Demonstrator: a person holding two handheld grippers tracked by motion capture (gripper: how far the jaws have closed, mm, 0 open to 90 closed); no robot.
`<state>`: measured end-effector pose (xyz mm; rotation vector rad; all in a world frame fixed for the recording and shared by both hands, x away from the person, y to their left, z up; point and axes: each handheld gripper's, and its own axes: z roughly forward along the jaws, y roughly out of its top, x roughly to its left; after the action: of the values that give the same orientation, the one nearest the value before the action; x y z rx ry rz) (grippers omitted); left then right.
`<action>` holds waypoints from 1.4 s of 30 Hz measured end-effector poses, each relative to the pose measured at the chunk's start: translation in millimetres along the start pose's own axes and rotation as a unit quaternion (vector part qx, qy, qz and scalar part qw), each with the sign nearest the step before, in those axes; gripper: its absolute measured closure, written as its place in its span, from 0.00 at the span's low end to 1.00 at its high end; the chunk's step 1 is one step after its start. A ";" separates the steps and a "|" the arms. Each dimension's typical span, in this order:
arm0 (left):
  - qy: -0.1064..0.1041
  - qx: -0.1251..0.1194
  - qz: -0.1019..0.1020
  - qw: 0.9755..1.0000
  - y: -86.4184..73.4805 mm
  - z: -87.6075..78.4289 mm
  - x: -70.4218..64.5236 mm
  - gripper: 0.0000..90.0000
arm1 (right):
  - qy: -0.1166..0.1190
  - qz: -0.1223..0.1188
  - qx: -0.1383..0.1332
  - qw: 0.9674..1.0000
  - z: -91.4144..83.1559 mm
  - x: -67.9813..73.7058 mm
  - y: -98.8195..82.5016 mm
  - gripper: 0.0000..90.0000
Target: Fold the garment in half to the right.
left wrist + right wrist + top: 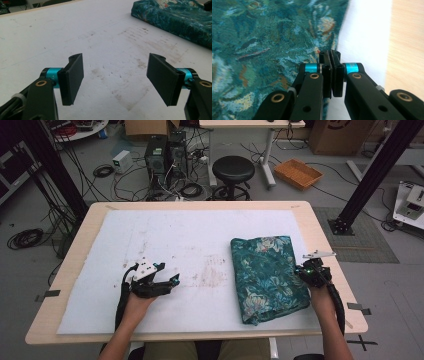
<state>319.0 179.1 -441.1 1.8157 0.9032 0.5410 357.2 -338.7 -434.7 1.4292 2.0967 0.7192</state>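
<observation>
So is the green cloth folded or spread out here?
Folded. The green cloth lies as a compact rectangle on the white mat, and the left gripper view shows its thick, layered edge.

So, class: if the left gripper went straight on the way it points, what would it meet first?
Probably the stained white mat; the open left gripper points down at it. The folded cloth lies off to the side.
</observation>
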 end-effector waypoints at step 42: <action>-0.025 -0.042 -0.018 0.999 3.4 -20.3 13.8 0.28 | 0.154 -0.032 -0.139 0.978 -44.9 36.8 10.0 0.24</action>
<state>314.3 200.9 -430.3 1.7260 0.8648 0.5011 322.2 -307.5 -398.9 1.1497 2.1490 1.2200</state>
